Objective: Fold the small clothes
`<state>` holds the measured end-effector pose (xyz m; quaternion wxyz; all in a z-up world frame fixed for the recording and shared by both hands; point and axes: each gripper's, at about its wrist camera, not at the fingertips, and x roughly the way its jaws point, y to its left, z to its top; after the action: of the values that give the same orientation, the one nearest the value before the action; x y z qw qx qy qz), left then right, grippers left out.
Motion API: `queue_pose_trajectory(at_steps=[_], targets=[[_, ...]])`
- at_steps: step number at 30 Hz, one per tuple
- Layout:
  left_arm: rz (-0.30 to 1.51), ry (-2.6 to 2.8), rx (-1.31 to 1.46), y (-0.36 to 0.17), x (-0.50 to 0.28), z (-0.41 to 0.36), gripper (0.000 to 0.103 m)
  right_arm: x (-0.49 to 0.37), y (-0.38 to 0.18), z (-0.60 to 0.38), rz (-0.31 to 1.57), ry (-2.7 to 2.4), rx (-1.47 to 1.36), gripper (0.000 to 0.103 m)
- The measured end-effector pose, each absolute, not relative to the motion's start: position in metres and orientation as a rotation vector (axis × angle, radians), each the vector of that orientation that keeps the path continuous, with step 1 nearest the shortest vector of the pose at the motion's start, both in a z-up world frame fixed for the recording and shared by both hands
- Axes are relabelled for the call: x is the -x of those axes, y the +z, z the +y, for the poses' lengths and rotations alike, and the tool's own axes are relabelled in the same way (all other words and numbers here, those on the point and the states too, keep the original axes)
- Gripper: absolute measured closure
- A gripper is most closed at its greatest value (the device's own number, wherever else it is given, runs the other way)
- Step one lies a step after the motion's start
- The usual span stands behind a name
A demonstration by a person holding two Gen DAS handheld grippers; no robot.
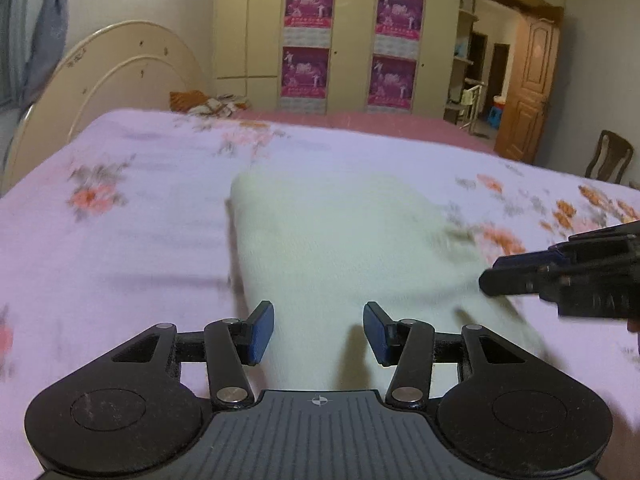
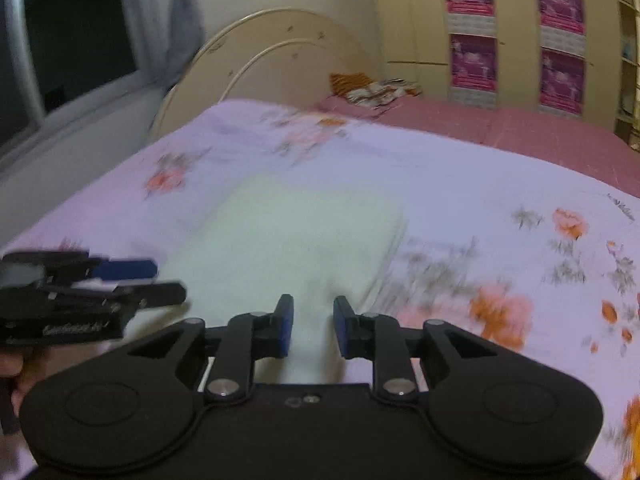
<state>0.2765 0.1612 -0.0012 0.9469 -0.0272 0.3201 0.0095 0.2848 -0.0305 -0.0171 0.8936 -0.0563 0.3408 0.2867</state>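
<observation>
A cream-white small garment (image 1: 340, 232) lies on the floral lilac bedsheet (image 1: 140, 220). My left gripper (image 1: 319, 334) is at its near edge, blue pads part-way closed with the cloth bunched between them. In the right wrist view the same garment (image 2: 288, 232) narrows into my right gripper (image 2: 314, 326), whose pads stand close together on a fold of it. The right gripper (image 1: 490, 280) also shows at the right edge of the left wrist view, at the garment's corner. The left gripper (image 2: 168, 280) shows at the left of the right wrist view, a hand behind it.
The bedsheet (image 2: 460, 184) spreads wide around the garment. A cream headboard (image 2: 280, 48) stands at the bed's left end, with a pink-sheeted bed (image 1: 380, 124) behind. A wardrobe (image 1: 352, 40), a wooden door (image 1: 528, 88) and a chair (image 1: 608, 156) are further off.
</observation>
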Motion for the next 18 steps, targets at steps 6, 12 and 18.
queue_pose_trajectory(at_steps=[6, 12, 18], targets=[[0.697, 0.053, 0.007, -0.015, -0.263, 0.149, 0.037, -0.271, -0.05, -0.023, 0.76, 0.488, 0.281, 0.081], [0.692, 0.066, 0.034, -0.003, -0.228, 0.152, 0.03, -0.26, -0.036, -0.026, 0.782, 0.413, 0.225, 0.08], [0.593, 0.064, 0.038, 0.036, -0.167, 0.14, 0.003, -0.192, 0.014, -0.044, 0.668, 0.427, 0.141, 0.023]])
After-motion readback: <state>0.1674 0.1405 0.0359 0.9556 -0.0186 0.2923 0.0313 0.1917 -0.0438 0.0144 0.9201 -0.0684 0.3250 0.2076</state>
